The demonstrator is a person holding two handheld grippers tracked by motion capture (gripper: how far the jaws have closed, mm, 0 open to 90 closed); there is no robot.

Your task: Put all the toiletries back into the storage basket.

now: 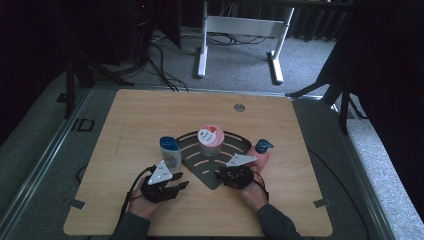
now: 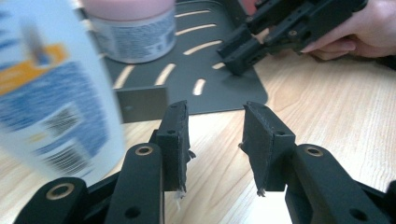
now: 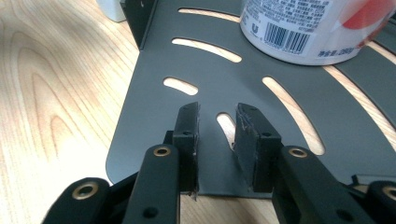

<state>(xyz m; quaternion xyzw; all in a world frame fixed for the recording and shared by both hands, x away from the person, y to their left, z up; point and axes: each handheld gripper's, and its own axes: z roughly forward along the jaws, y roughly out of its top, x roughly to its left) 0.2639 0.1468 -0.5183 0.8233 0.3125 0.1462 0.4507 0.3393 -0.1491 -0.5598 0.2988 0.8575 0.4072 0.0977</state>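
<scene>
Two hand-held grippers, both spread with nothing pinched: my right hand-held gripper hangs over the near corner of the dark slotted tray on the desk; my left hand-held gripper sits beside the white bottle. I'd approach the tray's edge low before pinching.

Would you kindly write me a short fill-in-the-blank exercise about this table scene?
1. The pink jar stands on the dark slotted ____.
2. The white bottle has a ____ cap.
3. The left gripper holds ____ between its jaws.
4. The right gripper hovers over the tray's ____ corner.

Missing words: tray; blue; nothing; rounded
</scene>
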